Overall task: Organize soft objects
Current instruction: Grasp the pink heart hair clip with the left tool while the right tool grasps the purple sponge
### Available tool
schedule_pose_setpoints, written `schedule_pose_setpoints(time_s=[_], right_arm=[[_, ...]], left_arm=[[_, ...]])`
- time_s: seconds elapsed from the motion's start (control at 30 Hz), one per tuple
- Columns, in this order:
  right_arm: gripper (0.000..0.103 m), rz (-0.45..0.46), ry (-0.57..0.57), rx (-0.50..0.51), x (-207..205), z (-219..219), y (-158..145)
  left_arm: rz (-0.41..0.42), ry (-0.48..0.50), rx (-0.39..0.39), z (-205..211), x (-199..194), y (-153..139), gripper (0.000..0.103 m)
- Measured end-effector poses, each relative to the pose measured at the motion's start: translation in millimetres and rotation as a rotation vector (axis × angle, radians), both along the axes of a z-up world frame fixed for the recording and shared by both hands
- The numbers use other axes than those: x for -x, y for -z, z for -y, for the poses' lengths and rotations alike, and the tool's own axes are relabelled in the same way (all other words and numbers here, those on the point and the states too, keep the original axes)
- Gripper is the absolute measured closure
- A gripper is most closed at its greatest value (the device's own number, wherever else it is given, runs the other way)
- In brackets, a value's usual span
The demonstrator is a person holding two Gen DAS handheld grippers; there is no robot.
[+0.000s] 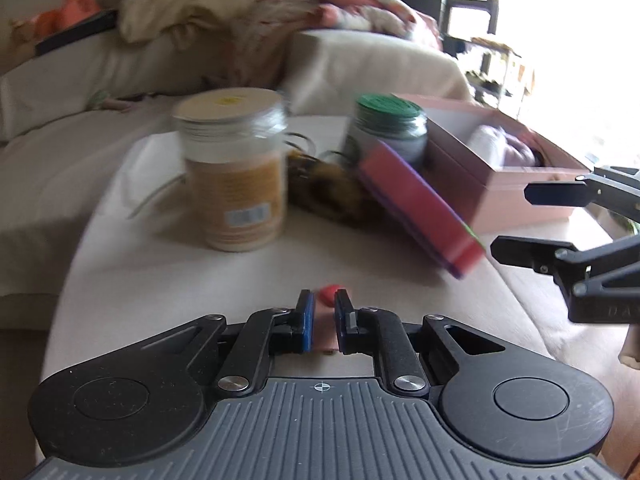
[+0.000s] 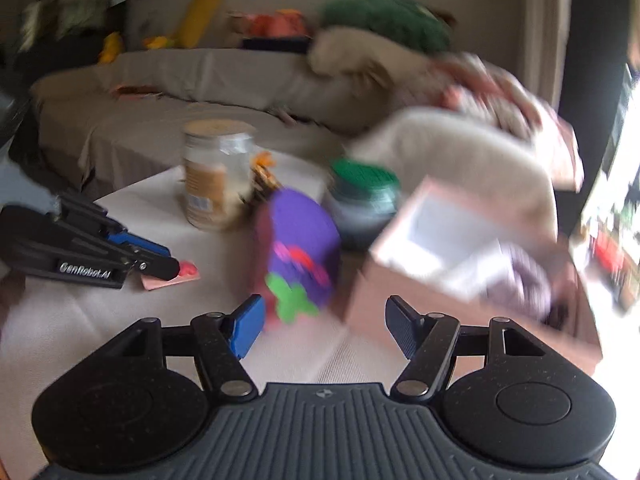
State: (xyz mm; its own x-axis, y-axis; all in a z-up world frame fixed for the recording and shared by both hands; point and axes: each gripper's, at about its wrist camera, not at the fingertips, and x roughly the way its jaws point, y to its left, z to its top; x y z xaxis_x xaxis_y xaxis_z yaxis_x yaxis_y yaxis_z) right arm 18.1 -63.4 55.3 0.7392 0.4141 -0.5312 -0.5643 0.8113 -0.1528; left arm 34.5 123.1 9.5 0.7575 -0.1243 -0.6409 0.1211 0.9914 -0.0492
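A purple and red foam block (image 2: 300,256) with a green shape leans tilted on the white table, between the jars and a pink box (image 2: 460,280); it also shows in the left wrist view (image 1: 416,204). My right gripper (image 2: 324,324) is open just in front of it and empty. My left gripper (image 1: 321,312) is nearly shut around a thin pink piece with a red tip (image 1: 328,294), low on the table; it shows from the side in the right wrist view (image 2: 176,268). A pale purple soft thing (image 2: 528,280) lies inside the pink box.
A tan-labelled jar (image 1: 236,172) and a green-lidded jar (image 1: 388,128) stand behind the block, with a brown-yellow furry thing (image 1: 324,188) between them. A sofa with cream cushions (image 1: 376,64) and piled blankets runs behind the table. The frames are motion-blurred.
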Motion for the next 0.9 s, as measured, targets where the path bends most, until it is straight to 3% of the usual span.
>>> schedule_pose_setpoints(time_s=[0.13,0.3,0.47,0.7,0.9], right_arm=[[0.036,0.048,-0.049,0.093,-7,-37,2],[0.037,0.082,-0.050,0.201,-20,-69,13],[0.042,0.024,-0.037,0.187,-26,-63,17],[0.042,-0.005,-0.035,0.174,-21,-51,27],[0.042,0.021,-0.010,0.180,-25,-56,31]], left_arm=[[0.012,-0.021,0.023,-12,3,-1,0.089],[0.002,0.025,0.095,-15,8,3,0.089],[-0.023,0.054,0.108,-5,6,8,0.086],[-0.021,0.063,0.058,9,3,10,0.085],[-0.025,0.058,0.047,11,1,9,0.085]])
